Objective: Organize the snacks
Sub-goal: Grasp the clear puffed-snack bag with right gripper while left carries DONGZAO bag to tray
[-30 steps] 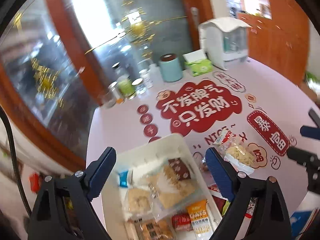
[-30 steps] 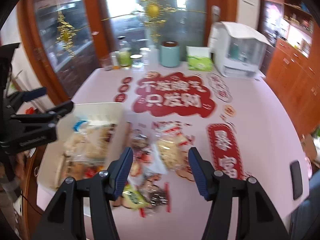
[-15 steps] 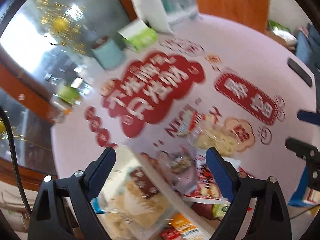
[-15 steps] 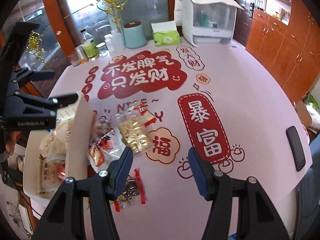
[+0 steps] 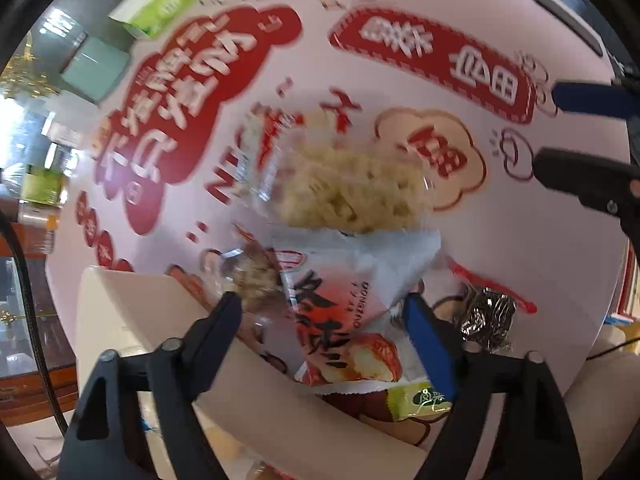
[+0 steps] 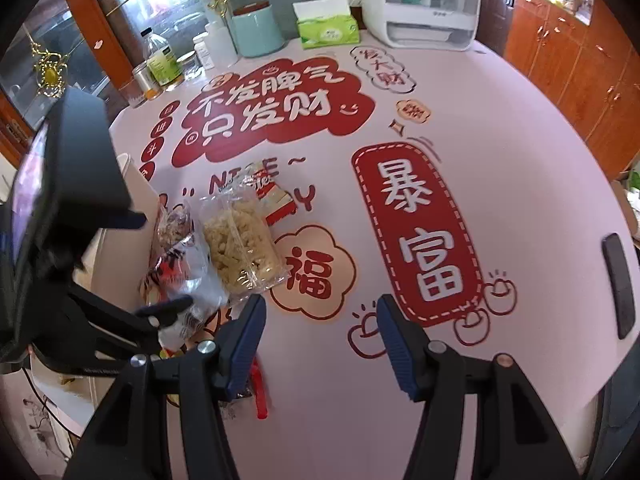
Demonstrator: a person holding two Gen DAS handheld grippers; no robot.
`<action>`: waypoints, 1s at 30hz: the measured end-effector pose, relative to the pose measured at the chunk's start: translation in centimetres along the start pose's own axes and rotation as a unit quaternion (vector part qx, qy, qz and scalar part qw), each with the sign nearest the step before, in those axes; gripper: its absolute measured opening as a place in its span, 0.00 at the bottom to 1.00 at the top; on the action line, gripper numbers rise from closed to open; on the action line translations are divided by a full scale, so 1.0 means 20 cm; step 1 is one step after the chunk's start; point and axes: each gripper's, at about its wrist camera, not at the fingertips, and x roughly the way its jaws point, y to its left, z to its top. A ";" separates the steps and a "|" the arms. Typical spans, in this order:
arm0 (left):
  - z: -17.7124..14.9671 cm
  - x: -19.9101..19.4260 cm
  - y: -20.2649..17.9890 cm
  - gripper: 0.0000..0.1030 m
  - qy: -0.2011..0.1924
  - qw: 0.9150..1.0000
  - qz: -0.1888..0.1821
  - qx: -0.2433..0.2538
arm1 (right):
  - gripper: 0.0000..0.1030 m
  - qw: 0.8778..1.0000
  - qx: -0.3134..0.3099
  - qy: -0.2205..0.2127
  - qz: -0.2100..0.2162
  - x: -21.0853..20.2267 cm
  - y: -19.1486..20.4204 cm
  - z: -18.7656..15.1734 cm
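Note:
My left gripper (image 5: 324,312) points down over the loose snack pile, its jaws closing around a white and red snack packet (image 5: 332,320) that lies between the fingers; the pads do not visibly press on it. A clear packet of pale yellow crisps (image 5: 352,188) lies just beyond, with a small clear packet of brown bits (image 5: 256,276) by the left finger. The cream bin (image 5: 132,312) sits at the lower left. My right gripper (image 6: 320,320) hovers open over bare tablecloth, right of the crisps packet (image 6: 244,248) and the white and red packet (image 6: 180,276).
A dark foil packet (image 5: 488,316) and a green packet (image 5: 420,400) lie near the pile. At the table's far edge stand a teal canister (image 6: 258,30), a tissue box (image 6: 328,28), a white appliance (image 6: 428,4) and bottles (image 6: 162,60). A black flat object (image 6: 618,284) lies at right.
My left gripper swung from above the bin down over the loose pile and its jaws narrowed. The right gripper sank closer to the table.

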 end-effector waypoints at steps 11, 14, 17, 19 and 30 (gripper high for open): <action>-0.03 0.01 0.09 0.38 -0.007 0.996 -0.052 -0.069 | 0.56 0.999 -0.026 0.024 0.037 0.18 0.02 0.07; -0.06 -0.08 0.15 0.38 -0.032 0.993 -0.059 -0.097 | 0.56 0.998 -0.034 0.032 0.046 0.22 0.04 0.10; -0.08 -0.20 0.20 0.37 -0.064 0.989 -0.055 -0.120 | 0.56 0.997 -0.045 0.039 0.057 0.27 0.07 0.13; -0.09 -0.28 0.24 0.37 -0.084 0.985 -0.052 -0.141 | 0.56 0.995 -0.055 0.046 0.068 0.30 0.10 0.15; -0.32 -0.51 0.47 0.38 -0.145 0.947 -0.037 -0.284 | 0.57 0.986 -0.116 0.080 0.091 0.49 0.29 0.22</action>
